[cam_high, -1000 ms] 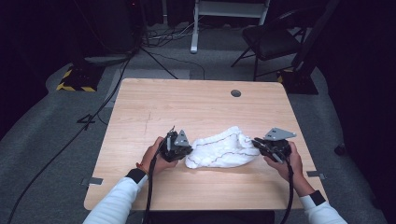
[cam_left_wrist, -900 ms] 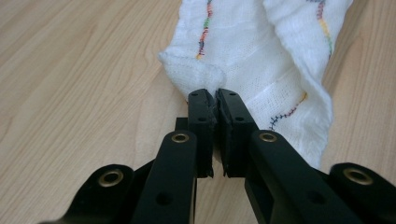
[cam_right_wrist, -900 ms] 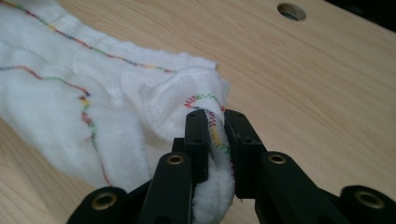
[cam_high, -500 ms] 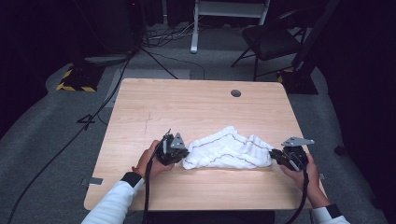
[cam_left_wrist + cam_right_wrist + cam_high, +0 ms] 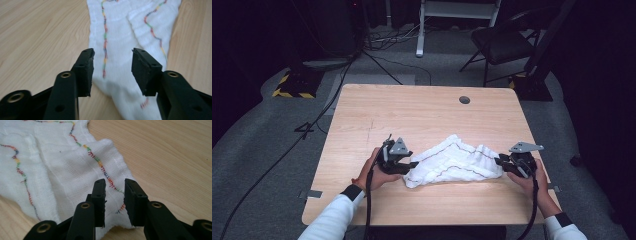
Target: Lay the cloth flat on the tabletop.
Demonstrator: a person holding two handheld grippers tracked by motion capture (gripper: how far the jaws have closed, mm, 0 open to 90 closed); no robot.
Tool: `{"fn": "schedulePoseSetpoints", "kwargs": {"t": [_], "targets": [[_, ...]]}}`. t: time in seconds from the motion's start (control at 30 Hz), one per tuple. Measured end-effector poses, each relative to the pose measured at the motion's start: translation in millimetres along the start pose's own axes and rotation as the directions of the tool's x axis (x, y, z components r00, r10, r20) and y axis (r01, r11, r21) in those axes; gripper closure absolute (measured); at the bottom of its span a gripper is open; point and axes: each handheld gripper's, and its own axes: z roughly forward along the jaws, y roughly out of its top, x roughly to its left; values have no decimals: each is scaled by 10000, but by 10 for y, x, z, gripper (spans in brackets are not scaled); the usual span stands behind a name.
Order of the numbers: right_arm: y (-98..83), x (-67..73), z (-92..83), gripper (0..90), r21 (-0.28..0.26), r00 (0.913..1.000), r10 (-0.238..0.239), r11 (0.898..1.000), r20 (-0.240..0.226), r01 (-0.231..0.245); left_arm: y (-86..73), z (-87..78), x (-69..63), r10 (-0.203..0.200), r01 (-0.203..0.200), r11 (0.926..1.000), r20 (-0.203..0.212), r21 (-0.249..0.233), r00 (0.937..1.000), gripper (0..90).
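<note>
A white cloth (image 5: 452, 162) with a multicoloured stitched hem lies spread on the wooden table (image 5: 412, 110), near its front edge. My left gripper (image 5: 412, 165) is at the cloth's left corner. Its jaws have just been opening and stand wide apart (image 5: 113, 52), with the cloth (image 5: 120, 30) lying loose between and beyond them. My right gripper (image 5: 501, 161) is at the cloth's right corner. Its jaws have also just been opening; a narrow gap (image 5: 115, 182) shows between the pads, and the hemmed edge of the cloth (image 5: 62, 170) lies under them, not pinched.
A round cable hole (image 5: 464, 100) sits in the table's far right part. Beyond the table stand a dark chair (image 5: 507, 45), a white stand (image 5: 422, 30) and a yellow-and-black striped block (image 5: 292, 87), with cables across the floor.
The cloth went from bunched between the hands to stretched out wider and flatter. My right hand moved right and down. The left jaws opened and let go of the cloth corner.
</note>
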Motion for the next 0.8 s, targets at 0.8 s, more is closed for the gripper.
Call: {"fn": "schedulePoseSetpoints", "kwargs": {"t": [0.8], "targets": [[-34, -19, 237, 665, 750, 9998, -195, 9970, -2, 194, 766, 1341, 368, 80, -204, 9848, 723, 1724, 9974, 653]]}}
